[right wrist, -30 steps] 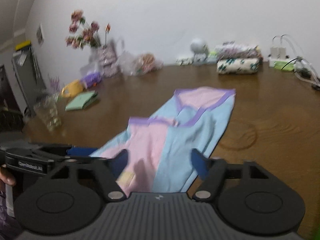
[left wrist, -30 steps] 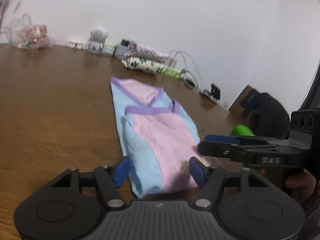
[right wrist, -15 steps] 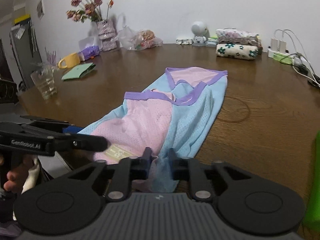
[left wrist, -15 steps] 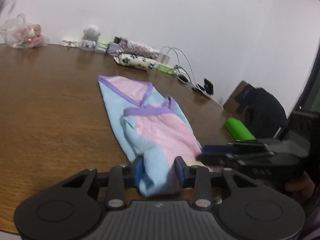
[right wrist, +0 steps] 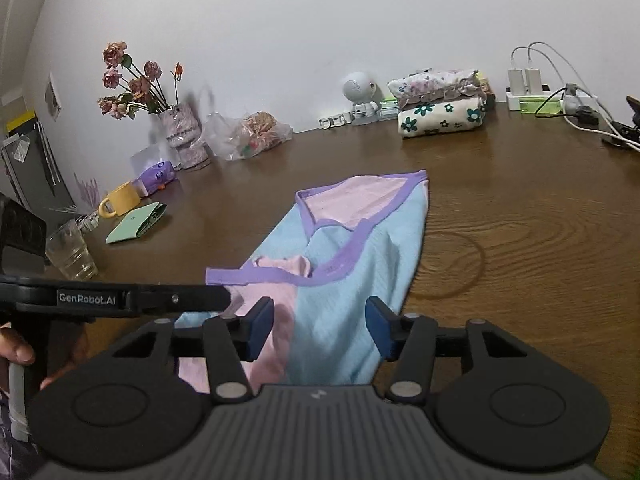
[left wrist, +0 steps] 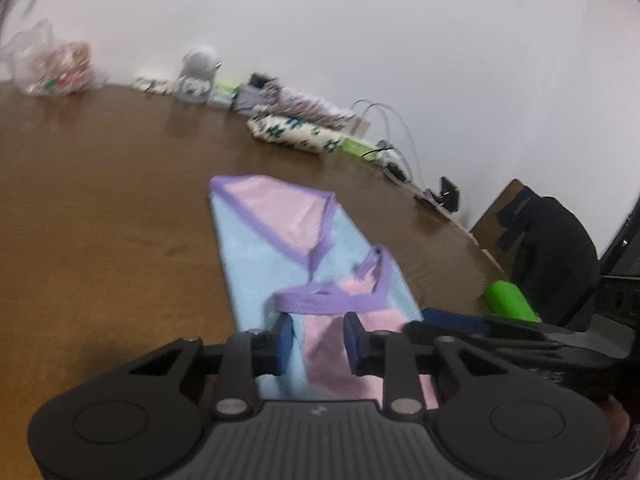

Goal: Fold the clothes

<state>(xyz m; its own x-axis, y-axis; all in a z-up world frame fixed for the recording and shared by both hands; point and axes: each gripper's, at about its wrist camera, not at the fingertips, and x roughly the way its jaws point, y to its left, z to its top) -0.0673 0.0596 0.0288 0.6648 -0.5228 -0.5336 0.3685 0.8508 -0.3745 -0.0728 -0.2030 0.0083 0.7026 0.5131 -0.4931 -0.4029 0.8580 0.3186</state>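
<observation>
Nearest, at lower centre: left gripper (left wrist: 318, 338), blue pads having just narrowed, pink fold of the light blue and pink mesh garment with purple trim (left wrist: 280, 240) between them; actual pinch impossible to tell. Right gripper (right wrist: 318, 328), just widened, fabric loose between pads. Farther, spread on brown wooden table (right wrist: 520, 208). Far back, folded floral cloths (right wrist: 440, 116).

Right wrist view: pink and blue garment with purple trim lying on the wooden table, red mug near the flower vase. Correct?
Not quite: the mug is yellow, not red, as the right wrist view shows. The rest holds: the pink and blue garment with purple trim lies on the wooden table, and the mug sits near the flower vase.
</observation>
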